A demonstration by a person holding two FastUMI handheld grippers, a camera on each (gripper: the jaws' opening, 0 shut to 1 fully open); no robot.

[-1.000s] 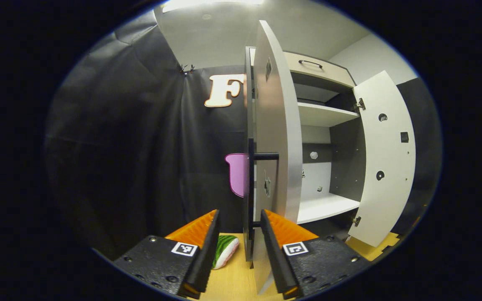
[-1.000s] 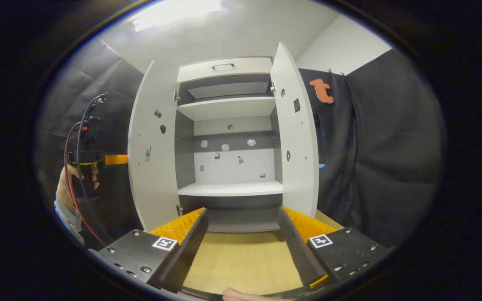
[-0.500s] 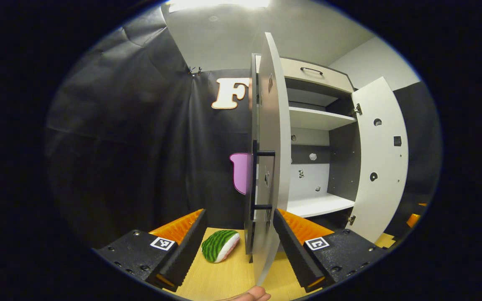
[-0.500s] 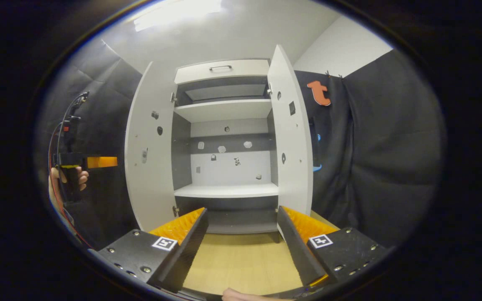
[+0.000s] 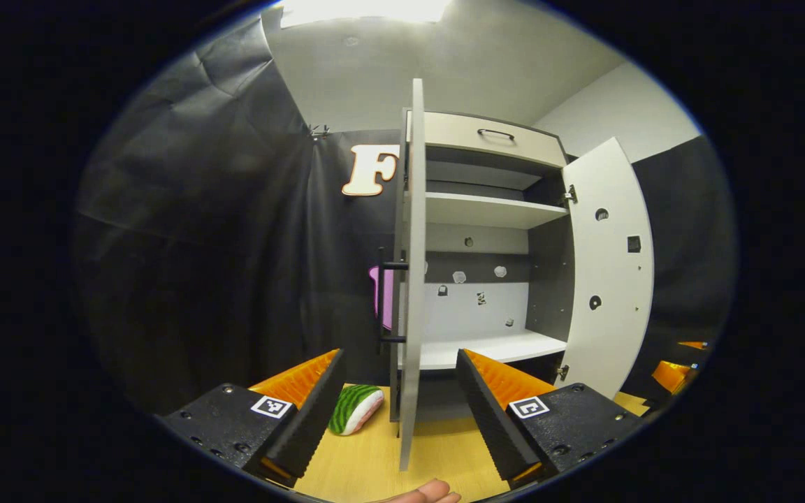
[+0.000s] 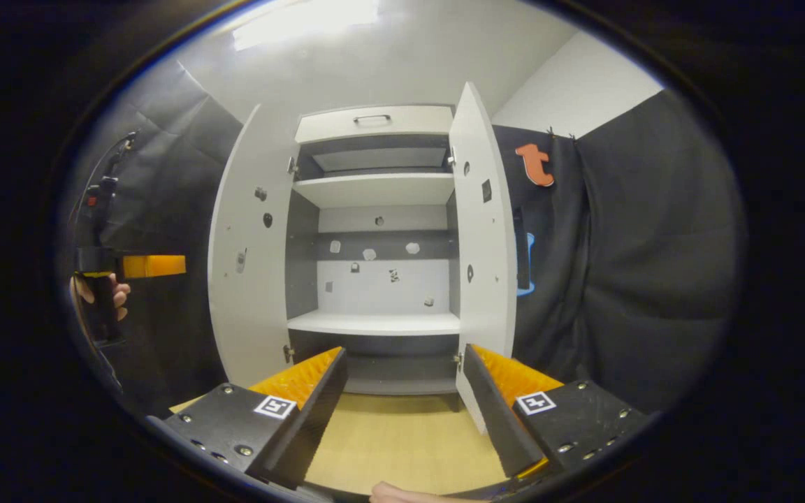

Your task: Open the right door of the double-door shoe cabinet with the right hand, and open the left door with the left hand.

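The white shoe cabinet (image 6: 374,188) stands with both doors swung wide. In the right gripper view its left door (image 6: 249,265) and right door (image 6: 483,258) flank the bare shelves. My right gripper (image 6: 399,412) hangs open in front of the cabinet, touching neither door. In the left gripper view the left door (image 5: 413,279) is seen edge-on, its black bar handle (image 5: 383,300) on the outer face. My left gripper (image 5: 399,412) is open and short of the handle, holding nothing. The left gripper (image 6: 144,266) also appears far left in the right gripper view, in a hand (image 6: 98,297).
A watermelon-patterned toy (image 5: 348,410) lies on the wooden floor board (image 6: 402,440) just left of the left door. A shut drawer (image 6: 374,124) with a dark handle tops the cabinet. Black cloth walls close in on both sides.
My left gripper has spread its fingers, let go of the left door's handle and drawn back. The left door now stands edge-on to it. The right gripper has barely moved.
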